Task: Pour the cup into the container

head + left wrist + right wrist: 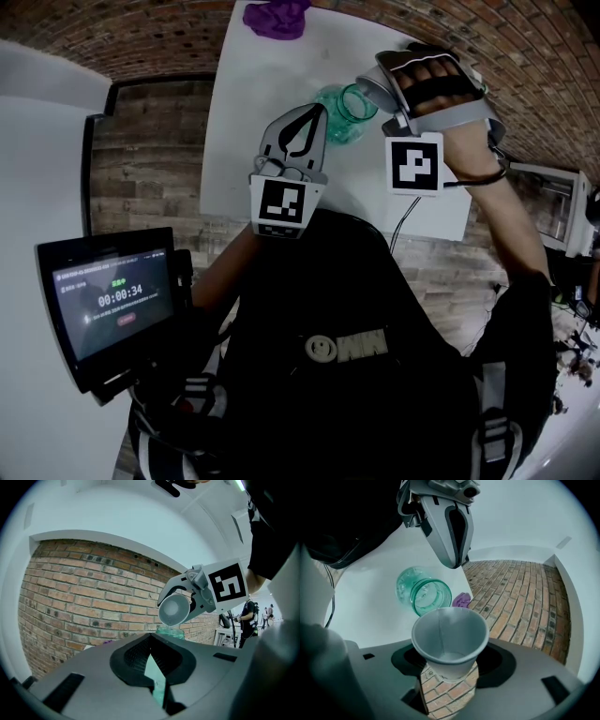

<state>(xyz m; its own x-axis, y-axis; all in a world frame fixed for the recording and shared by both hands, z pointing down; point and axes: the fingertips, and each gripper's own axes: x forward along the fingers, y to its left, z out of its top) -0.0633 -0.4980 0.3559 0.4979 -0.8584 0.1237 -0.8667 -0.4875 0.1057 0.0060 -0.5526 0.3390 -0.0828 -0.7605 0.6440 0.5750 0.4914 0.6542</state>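
right hand-held gripper (449, 679) clamps the cup (450, 639), tipped above the container (423, 592).

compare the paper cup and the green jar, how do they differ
The paper cup is opaque pale grey; the green jar is see-through. The cup is clamped in the right gripper, tipped above the table; the jar stands on it. Both are open-topped.

Soft even light; white table (272, 94) bright, washed. Heavy fisheye bending, black vignette corners in gripper views. Mostly sharp.
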